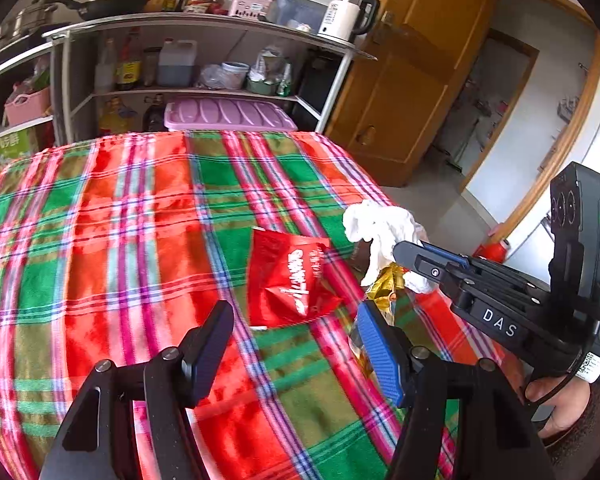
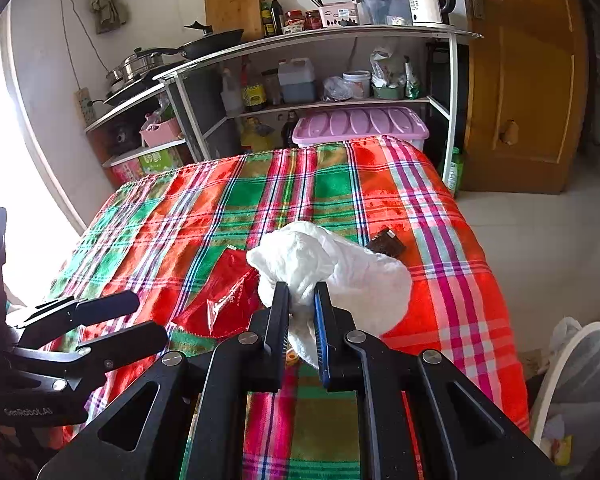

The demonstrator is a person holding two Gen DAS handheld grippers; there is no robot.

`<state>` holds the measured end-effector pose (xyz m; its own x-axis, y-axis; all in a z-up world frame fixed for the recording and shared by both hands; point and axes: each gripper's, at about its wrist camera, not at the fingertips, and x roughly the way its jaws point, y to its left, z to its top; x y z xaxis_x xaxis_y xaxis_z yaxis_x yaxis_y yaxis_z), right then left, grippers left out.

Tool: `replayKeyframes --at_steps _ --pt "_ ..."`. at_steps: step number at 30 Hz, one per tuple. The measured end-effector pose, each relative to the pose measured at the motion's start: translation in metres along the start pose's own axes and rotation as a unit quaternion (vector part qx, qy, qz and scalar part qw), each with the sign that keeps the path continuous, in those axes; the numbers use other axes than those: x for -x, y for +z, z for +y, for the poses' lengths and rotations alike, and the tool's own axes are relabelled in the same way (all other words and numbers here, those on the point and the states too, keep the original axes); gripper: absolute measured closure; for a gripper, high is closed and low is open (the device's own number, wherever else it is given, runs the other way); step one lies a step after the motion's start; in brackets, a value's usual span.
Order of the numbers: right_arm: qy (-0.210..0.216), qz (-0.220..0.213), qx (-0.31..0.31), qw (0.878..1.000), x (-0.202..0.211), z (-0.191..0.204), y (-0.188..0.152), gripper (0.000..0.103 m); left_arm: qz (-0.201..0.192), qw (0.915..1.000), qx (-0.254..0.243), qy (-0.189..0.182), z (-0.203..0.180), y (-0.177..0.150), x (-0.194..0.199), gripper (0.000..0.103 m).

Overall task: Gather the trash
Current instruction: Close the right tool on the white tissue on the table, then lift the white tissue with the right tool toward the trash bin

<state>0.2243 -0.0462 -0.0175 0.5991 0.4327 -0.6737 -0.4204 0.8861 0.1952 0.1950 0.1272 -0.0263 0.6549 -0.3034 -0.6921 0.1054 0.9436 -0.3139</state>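
My right gripper (image 2: 301, 294) is shut on a crumpled white tissue (image 2: 332, 276) and holds it above the plaid tablecloth (image 2: 340, 188). In the left wrist view the tissue (image 1: 380, 228) hangs from the right gripper (image 1: 404, 250). A red snack wrapper (image 1: 290, 280) lies flat on the cloth, also shown in the right wrist view (image 2: 224, 296). A gold wrapper (image 1: 384, 288) lies under the tissue. A dark brown wrapper (image 2: 386, 242) lies beyond it. My left gripper (image 1: 296, 320) is open and empty, just short of the red wrapper; it also shows in the right wrist view (image 2: 140, 318).
A white trash bin (image 2: 572, 384) lined with a bag stands on the floor right of the table. A shelf unit (image 2: 300, 40) with bottles, pans and a kettle stands behind the table. A purple-lidded box (image 2: 360, 124) sits at the far edge. A wooden door (image 2: 528, 80) is at right.
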Motion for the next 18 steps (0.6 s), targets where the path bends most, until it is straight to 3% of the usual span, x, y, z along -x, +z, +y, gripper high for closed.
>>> replayKeyframes --at_steps 8,18 --pt "0.008 -0.012 -0.014 1.0 0.016 -0.014 -0.005 0.091 0.018 0.9989 -0.034 -0.027 -0.027 -0.006 -0.014 0.039" --pt "0.023 -0.025 -0.027 0.999 0.032 -0.026 -0.009 0.091 0.041 0.9965 -0.069 -0.023 -0.049 -0.012 -0.033 0.039"
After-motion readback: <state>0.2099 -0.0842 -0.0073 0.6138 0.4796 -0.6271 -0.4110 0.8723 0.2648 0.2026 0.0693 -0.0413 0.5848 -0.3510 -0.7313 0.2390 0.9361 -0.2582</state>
